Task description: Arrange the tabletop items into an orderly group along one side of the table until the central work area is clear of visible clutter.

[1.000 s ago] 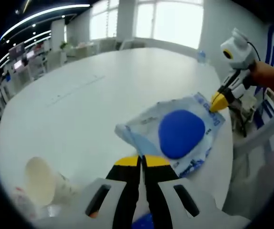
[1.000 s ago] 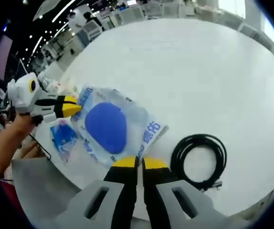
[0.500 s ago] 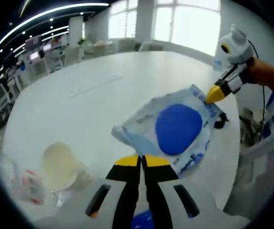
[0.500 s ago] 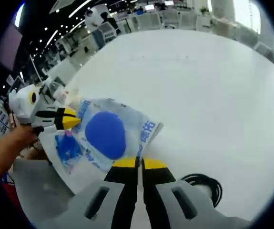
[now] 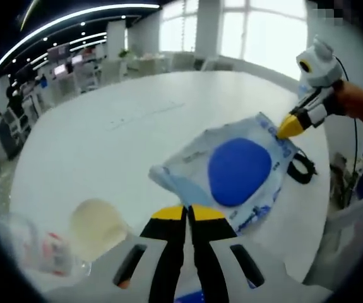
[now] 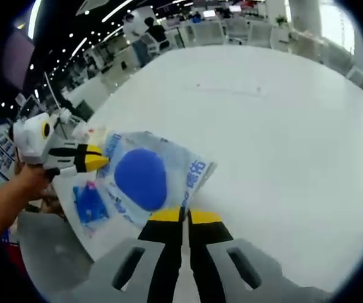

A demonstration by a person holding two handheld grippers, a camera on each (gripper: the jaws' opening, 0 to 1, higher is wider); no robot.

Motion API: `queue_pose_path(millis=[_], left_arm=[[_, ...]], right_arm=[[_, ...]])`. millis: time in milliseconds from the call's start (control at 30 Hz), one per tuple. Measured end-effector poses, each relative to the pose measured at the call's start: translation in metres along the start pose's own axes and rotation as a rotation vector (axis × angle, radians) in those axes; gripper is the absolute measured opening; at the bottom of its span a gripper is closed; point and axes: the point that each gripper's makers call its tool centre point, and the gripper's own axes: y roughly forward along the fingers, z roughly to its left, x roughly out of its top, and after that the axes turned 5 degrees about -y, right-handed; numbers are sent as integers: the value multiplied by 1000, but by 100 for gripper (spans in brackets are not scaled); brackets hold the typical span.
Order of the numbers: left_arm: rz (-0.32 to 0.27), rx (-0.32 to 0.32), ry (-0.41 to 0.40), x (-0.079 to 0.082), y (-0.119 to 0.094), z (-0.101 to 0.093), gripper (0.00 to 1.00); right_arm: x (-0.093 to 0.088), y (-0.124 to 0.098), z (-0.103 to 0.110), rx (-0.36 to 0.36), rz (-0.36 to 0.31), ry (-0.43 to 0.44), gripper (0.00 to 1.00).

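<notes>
Both grippers' fingers pinch opposite ends of the plastic packet [image 5: 232, 173], stretched lengthwise between them.

The clear plastic packet [image 5: 232, 173] carries a solid blue oval at its centre and blue printed lettering along its edges; a second packet [image 6: 89, 203] beside it shows a blue patch. Each tool [image 5: 185, 211] [image 6: 184, 216] is white with black jaws tipped yellow. The bench [image 5: 105, 139] is plain white; the cup [image 5: 96, 221] is cream, the cable coil [image 5: 302, 169] black.

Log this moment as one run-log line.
left gripper: shut on bag | right gripper: shut on bag | bag: held over table | cup: lying nearby
</notes>
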Motion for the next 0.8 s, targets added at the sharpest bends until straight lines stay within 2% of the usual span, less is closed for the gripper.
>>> queue_pose_path(millis=[133,300,467,800], left_arm=[[30,27,-10,-11,7,1,0],[33,42,-51,-26,13,2,0],[-8,63,-108,-25,14,11,0],[0,110,-132,-32,21,19,0]], right_arm=[[-2,11,-4,19,22,-6,2],[-8,22,-8,43,43,3,2],[-5,27,-8,60,41,12,2],[-6,51,-12,85,57,22,2]])
